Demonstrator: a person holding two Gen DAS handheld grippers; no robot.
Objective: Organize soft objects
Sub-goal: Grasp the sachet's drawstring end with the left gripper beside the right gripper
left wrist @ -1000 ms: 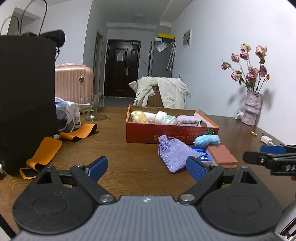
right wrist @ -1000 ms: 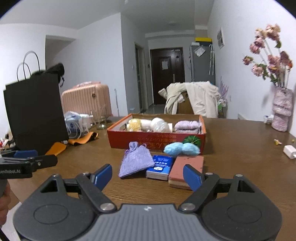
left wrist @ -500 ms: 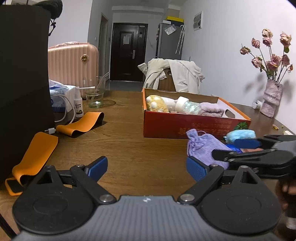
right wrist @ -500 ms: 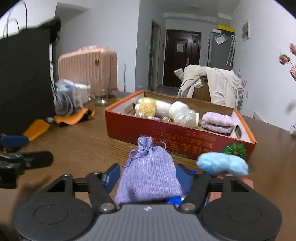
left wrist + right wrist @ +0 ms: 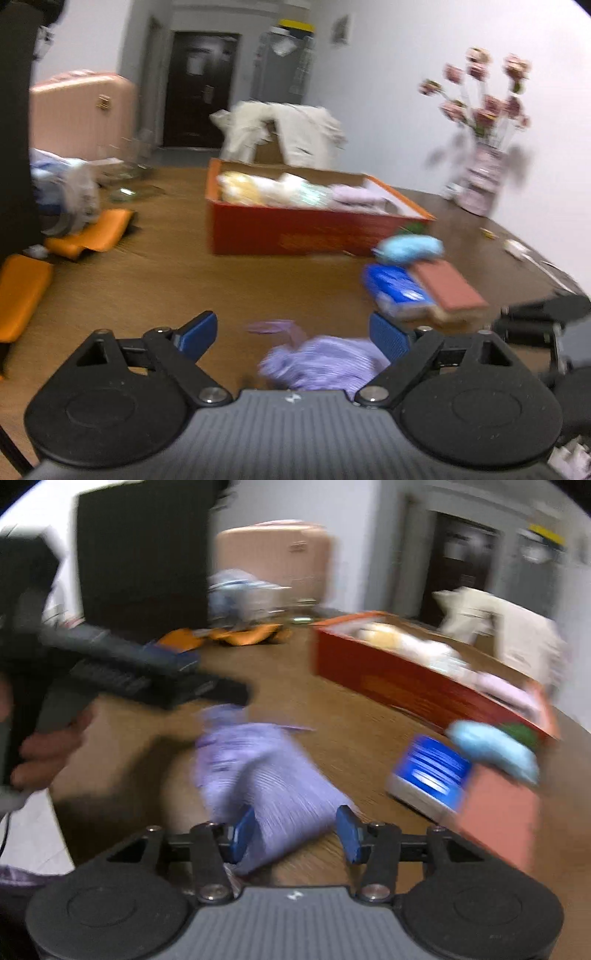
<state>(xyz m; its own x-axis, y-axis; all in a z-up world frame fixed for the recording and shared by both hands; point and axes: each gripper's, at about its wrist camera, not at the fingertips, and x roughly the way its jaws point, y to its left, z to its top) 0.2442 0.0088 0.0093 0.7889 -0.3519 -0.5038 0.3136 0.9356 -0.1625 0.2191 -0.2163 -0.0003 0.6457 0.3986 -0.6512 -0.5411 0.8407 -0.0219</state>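
Both grippers [image 5: 291, 334] [image 5: 297, 830] closing, lilac pouch [image 5: 266, 775] dragged nearer

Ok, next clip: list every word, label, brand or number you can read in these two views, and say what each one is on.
No text reads clearly in either view; motion blur smears all of it.
Red box, front face: lighter printed marks, too blurred to read.
Blue packet: white print, blurred to streaks.
Paper on the dark door: too small and blurred.
Small emblem on each tool's grey housing: a logo, not legible as letters.
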